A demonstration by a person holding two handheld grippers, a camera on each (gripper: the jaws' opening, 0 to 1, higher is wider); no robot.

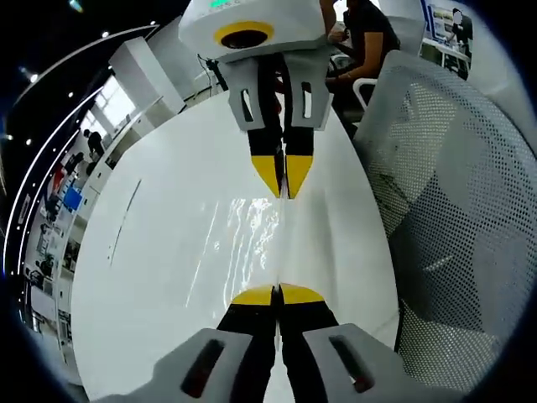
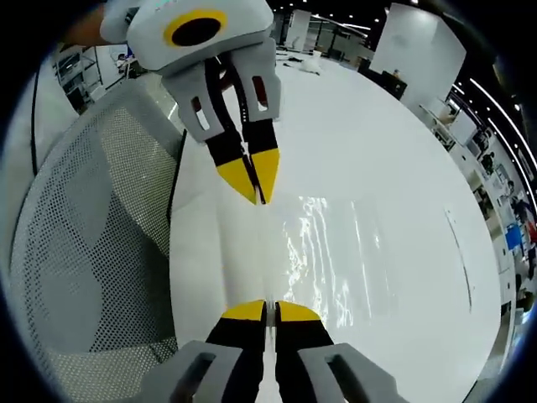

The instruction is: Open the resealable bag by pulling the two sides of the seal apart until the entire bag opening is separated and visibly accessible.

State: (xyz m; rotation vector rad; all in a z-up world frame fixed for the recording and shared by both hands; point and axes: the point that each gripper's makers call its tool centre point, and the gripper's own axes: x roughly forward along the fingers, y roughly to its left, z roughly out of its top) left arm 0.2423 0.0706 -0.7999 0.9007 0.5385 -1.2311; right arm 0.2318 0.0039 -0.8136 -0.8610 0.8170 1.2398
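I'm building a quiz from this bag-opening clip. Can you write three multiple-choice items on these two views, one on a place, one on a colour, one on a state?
1. Where does the clear resealable plastic bag lie?
A. on the white table
B. on the mesh chair seat
C. on the floor

2. What colour are the gripper fingertips?
A. red
B. yellow
C. blue

3. How do the left gripper and right gripper stand?
A. both wide open
B. one open, one closed
C. both closed on the bag's edge

Answers: 1 A, the bag's glossy creases spread flat over the tabletop beside the grey mesh chair. 2 B, the tips are yellow on black jaws. 3 C, in each view the jaws meet at the bag's edge, facing each other.
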